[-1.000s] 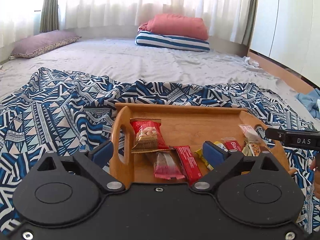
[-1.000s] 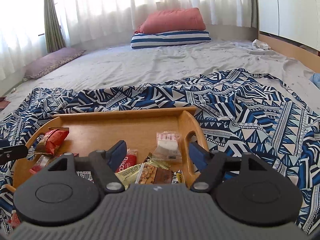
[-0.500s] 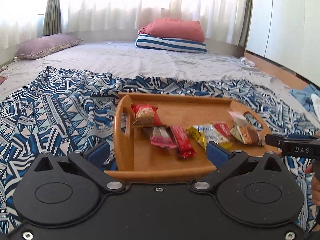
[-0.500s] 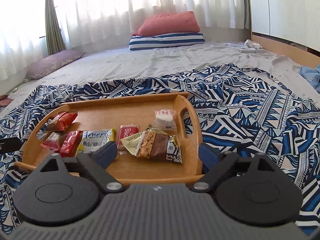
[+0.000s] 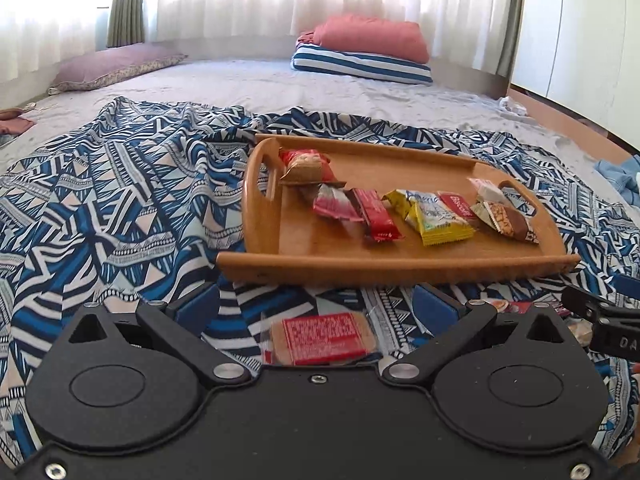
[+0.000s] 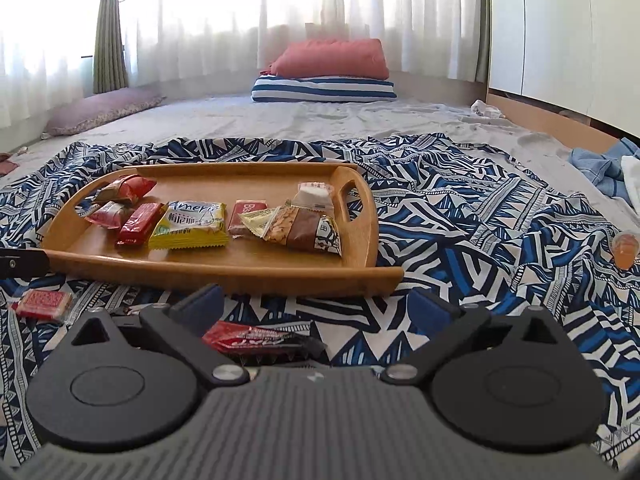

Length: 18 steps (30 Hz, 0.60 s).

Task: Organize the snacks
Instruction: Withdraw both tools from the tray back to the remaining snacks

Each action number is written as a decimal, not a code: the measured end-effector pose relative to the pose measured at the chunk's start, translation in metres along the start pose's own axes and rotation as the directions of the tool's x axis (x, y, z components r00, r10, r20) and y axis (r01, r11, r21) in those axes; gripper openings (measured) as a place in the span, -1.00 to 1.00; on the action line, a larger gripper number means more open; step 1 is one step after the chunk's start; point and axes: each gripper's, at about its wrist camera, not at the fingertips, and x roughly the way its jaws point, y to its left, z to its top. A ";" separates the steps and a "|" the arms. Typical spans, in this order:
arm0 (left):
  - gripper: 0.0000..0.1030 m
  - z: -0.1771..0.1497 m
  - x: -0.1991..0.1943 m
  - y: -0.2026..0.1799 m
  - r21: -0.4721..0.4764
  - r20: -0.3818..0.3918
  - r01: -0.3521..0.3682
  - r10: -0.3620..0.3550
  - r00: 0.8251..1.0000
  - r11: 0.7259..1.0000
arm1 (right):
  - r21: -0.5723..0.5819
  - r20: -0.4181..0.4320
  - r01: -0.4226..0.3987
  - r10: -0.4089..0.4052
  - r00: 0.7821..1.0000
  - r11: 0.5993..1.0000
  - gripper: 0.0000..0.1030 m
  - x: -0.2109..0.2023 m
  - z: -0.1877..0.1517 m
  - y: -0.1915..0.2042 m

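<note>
Pulled both tongs back off the wooden tray [image 5: 396, 268]; it's on the patterned blanket [image 5: 120, 200], snacks lined along its middle. Left gripper [image 5: 316, 304] is released, jaws wide over a loose biscuit pack [image 5: 320, 338] by the tray's near edge. Right gripper [image 6: 316, 306], jaws just opened wide, holds nothing and frames a red wrapper [image 6: 256, 338]. So pickups next, imo. Only the right view shows an orange jelly cup [image 6: 625, 249] at the blanket's right edge.

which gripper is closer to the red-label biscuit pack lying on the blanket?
Left. The biscuit pack lies between the open jaws of the left gripper. The right gripper, also open, hovers off to its right, over a dark red bar.
</note>
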 end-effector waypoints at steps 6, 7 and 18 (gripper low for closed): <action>0.99 -0.018 0.005 -0.004 -0.015 0.007 -0.039 0.040 0.999 0.999 | -0.039 0.040 0.040 -0.039 0.998 0.998 1.00 -0.012 -0.027 0.016; 0.99 -0.021 0.005 -0.005 -0.018 0.013 -0.044 0.044 0.999 0.999 | -0.039 0.043 0.047 -0.046 0.998 0.998 1.00 -0.013 -0.031 0.018; 0.99 -0.038 0.020 -0.016 0.015 0.023 -0.130 0.129 0.991 0.991 | 0.004 0.008 0.069 -0.069 0.998 0.998 1.00 -0.004 -0.046 0.022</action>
